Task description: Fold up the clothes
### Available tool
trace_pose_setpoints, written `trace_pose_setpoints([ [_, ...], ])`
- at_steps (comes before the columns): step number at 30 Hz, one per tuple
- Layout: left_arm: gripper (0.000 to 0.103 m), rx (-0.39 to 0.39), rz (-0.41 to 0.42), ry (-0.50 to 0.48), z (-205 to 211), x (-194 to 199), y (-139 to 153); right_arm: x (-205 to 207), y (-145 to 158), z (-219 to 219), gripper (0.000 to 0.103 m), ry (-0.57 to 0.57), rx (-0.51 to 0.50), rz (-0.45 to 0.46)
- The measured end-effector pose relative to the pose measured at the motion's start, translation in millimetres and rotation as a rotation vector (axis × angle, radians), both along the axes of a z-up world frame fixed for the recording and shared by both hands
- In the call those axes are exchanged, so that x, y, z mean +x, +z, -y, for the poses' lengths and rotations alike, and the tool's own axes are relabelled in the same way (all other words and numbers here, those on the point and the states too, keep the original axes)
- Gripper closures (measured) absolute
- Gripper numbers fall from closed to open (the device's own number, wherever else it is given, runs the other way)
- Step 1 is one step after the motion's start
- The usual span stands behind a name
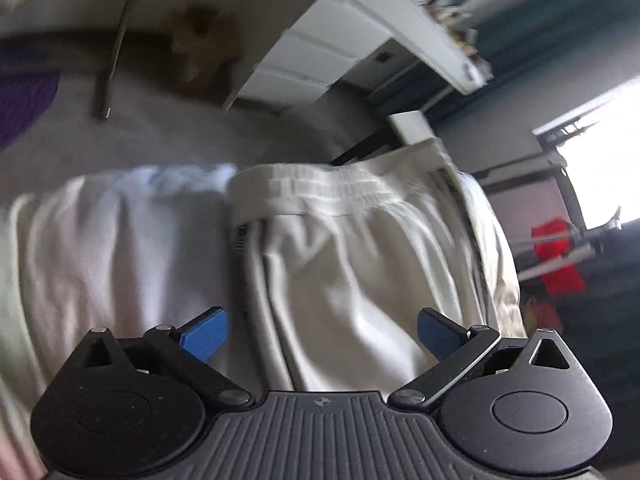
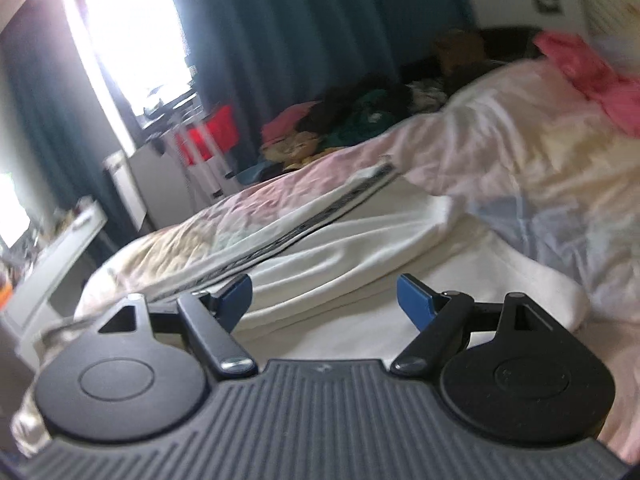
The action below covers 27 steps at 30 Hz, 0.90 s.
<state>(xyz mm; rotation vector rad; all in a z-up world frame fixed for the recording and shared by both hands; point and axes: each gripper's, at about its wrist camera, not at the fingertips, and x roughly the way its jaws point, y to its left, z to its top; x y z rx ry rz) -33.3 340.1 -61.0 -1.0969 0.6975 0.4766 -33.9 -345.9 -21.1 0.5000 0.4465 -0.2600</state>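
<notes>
Right now the left gripper is wide open and holds nothing. White trousers lie at its twelve o'clock, waistband farthest. The right gripper is open and empty too, above a trouser leg on the bed. I think a fold is starting; next, pinch an edge. No words show.

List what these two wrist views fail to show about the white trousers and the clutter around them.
- White trousers, left wrist view: motion blur smears the waistband; the left gripper body cuts off the legs.
- Trousers, right wrist view: hems cut off behind the right gripper.
- Clothes pile, right wrist view: too blurred and small to tell the garments apart.
- Brown object, left wrist view: blurred, unidentifiable.
</notes>
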Motion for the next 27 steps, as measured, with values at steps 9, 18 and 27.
trace_pose_setpoints([
  [9,0.004,-0.122,0.051,0.009,-12,-4,-35,-37,-41,85,0.022,-0.338,0.245,-0.109],
  [18,0.028,-0.134,0.292,0.002,-6,-10,-28,-69,-91,123,0.022,-0.529,0.554,-0.121],
  [27,0.055,-0.120,0.125,0.054,-4,11,-44,-58,-133,140,0.031,-0.591,0.781,-0.117],
])
